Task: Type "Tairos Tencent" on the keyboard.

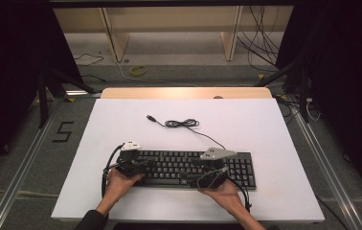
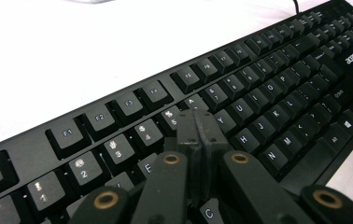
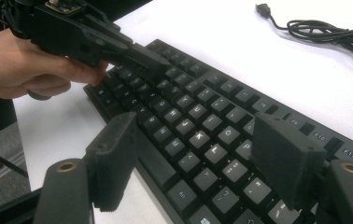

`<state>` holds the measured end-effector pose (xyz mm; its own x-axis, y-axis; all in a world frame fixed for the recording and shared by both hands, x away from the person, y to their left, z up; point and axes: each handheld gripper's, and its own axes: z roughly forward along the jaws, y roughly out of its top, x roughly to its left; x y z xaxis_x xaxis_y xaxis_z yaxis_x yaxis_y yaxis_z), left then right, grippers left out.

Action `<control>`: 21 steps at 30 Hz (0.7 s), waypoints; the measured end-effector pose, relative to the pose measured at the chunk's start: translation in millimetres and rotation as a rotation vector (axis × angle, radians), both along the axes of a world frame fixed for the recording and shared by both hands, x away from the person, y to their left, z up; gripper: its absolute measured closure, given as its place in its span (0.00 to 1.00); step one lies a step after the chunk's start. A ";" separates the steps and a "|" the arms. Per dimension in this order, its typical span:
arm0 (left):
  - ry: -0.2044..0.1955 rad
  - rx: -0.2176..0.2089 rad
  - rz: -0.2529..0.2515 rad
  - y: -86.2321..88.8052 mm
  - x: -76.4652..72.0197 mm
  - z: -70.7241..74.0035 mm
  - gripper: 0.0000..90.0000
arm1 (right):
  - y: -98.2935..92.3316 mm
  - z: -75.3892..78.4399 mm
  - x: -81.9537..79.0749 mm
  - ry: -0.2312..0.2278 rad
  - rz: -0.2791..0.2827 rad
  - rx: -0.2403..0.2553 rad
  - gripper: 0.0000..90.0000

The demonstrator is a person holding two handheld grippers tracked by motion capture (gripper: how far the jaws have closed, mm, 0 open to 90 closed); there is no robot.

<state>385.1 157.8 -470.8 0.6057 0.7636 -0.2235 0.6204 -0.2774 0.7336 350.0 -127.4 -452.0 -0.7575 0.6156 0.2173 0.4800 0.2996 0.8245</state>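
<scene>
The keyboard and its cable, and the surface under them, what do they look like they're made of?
Keyboard: probably black plastic with a matte finish; the moulded keycaps carry printed white legends and give only a dull sheen. Cable: a thin black cord that lies in loose loops, likely rubber or vinyl coated. Table: a smooth matte white top; a bare wood-coloured strip along its far edge suggests board underneath.

Black keyboard [image 1: 188, 168] flat on white table, near front edge.
</scene>
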 end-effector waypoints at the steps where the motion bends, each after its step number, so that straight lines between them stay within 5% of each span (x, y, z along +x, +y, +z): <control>1: 0.001 0.000 0.004 -0.2 0.5 -0.7 0.99 | 0.0 0.0 0.0 0.000 0.000 0.000 0.36; 21: 0.024 0.034 -0.010 -3.9 3.4 -8.9 0.99 | -0.7 1.2 0.2 -0.004 -0.005 0.005 0.36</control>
